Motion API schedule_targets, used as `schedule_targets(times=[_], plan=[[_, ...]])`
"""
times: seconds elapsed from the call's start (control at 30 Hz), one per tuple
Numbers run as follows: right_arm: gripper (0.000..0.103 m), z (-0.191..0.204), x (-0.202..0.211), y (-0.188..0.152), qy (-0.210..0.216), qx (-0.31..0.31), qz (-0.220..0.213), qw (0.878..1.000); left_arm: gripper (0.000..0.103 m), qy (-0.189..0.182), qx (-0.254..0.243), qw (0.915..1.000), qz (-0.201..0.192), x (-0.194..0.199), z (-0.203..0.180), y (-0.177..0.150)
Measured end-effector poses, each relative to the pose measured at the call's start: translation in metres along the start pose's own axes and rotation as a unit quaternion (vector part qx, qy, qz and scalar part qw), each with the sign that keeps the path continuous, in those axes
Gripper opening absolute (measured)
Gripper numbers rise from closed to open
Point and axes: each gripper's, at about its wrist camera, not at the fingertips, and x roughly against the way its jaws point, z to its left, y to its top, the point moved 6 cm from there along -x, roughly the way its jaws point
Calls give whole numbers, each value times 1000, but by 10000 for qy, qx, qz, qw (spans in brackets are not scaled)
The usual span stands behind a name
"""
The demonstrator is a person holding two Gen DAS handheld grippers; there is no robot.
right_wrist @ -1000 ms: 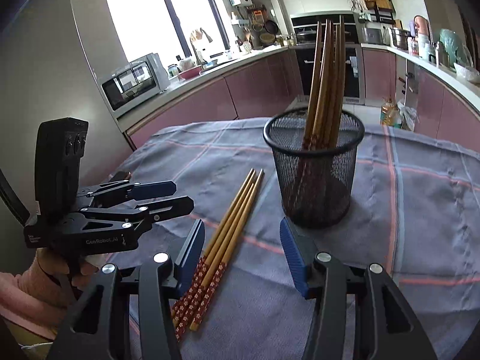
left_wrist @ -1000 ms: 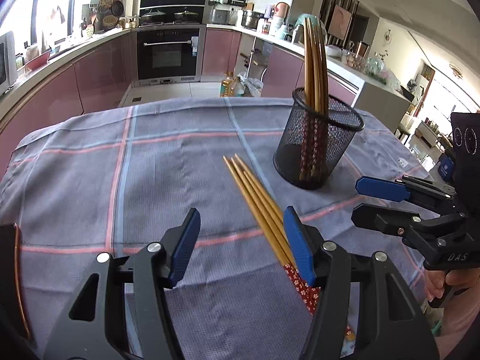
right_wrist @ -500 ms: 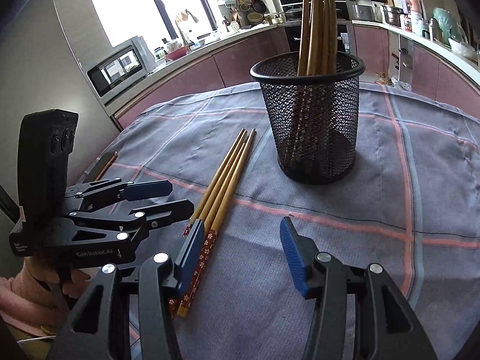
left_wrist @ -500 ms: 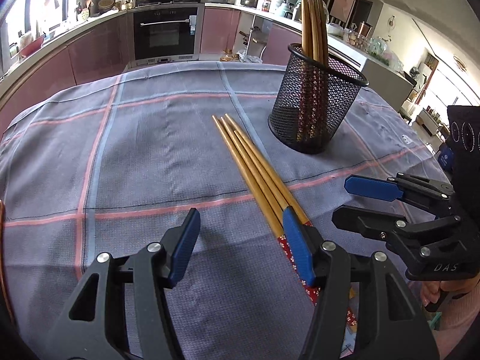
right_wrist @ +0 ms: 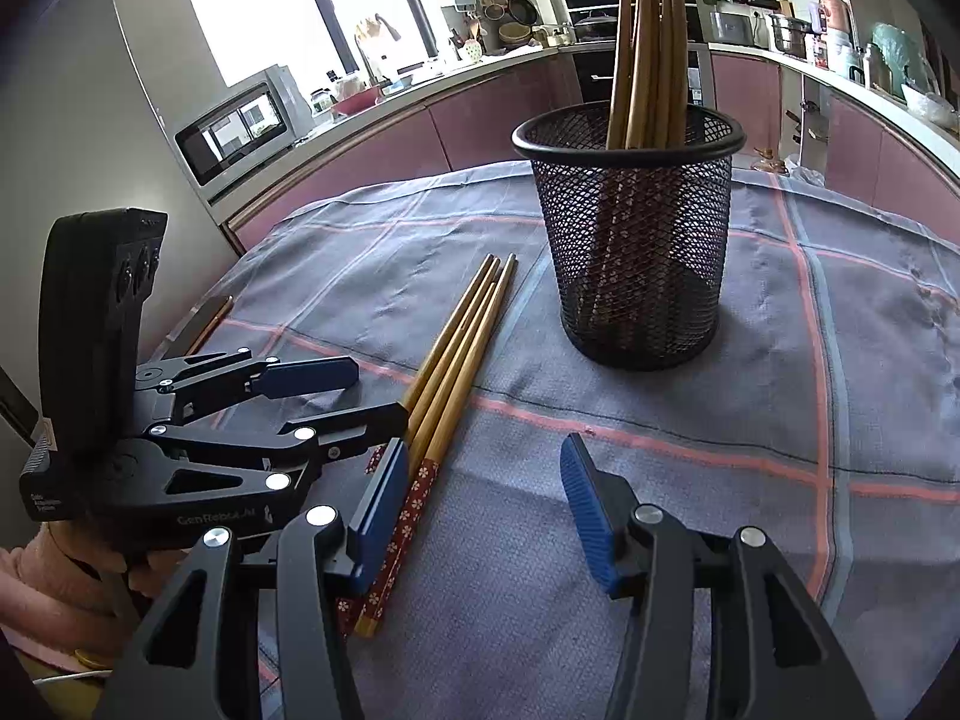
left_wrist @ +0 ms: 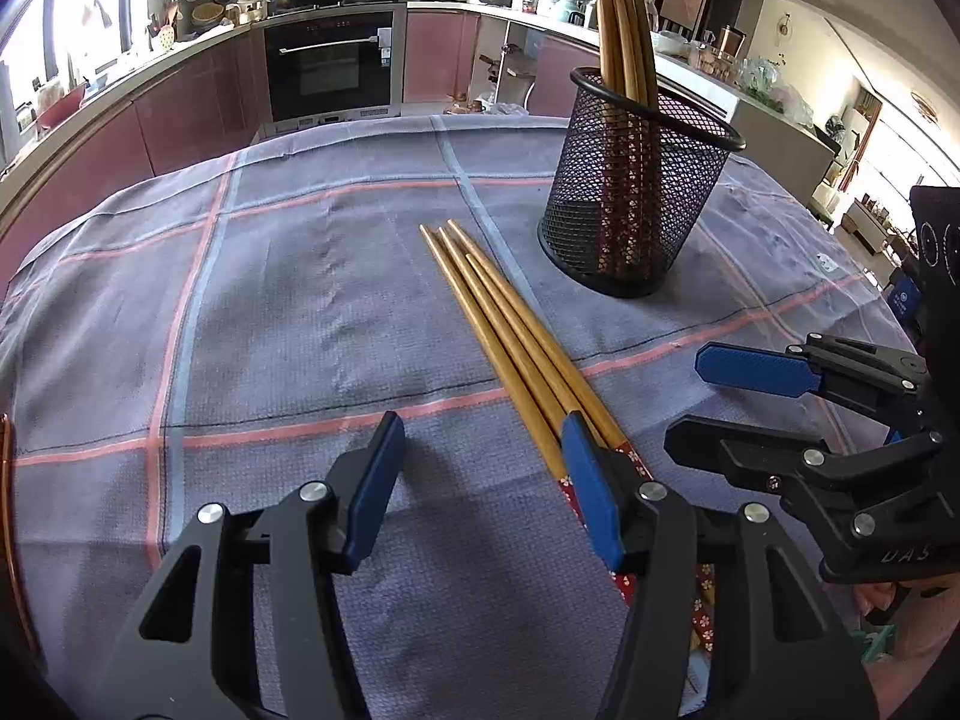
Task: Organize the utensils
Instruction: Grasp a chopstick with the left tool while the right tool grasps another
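My left claw [left_wrist: 477, 483] hangs low over the cloth with its blue pads spread wide and nothing between them; its right-hand pad sits just over the patterned ends of the loose chopsticks [left_wrist: 510, 336], which lie flat in a tight bundle running away from me and slightly to the left. My right claw [right_wrist: 483, 501] is spread just as wide and also empty, and from its camera the same chopsticks [right_wrist: 456, 360] pass under its left-hand pad, their red flowered ends nearest me. The two claws sit close side by side, so each one crowds the other's approach to the bundle: the right claw [left_wrist: 750, 402] shows at the right of the left view, and the left claw [right_wrist: 336, 396] reaches in at the left of the right view, its lower finger lying across the sticks. Ahead and to the right of the bundle stands a black mesh cup [right_wrist: 630, 228], upright, with more chopsticks [right_wrist: 648, 42] standing in it. Everything rests on a grey-blue checked tablecloth [left_wrist: 270, 312]. Farther off are pink kitchen cabinets [left_wrist: 198, 114], an oven [left_wrist: 330, 66] and a microwave [right_wrist: 240, 126].
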Motion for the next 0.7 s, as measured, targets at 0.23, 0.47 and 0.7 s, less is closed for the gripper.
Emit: schedule_targets(times=[0.23, 0.47, 0.7], plan=[[50, 6, -3, 2, -69, 163, 30, 9998, 47, 6, 36, 10000, 4, 0, 3, 0], [48, 11, -14, 4, -117, 340, 176, 9992, 37, -32, 130, 9999, 18, 2, 6, -2], [39, 11, -20, 1, -253, 406, 293, 9984, 32, -87, 222, 9997, 14, 3, 10, -4]])
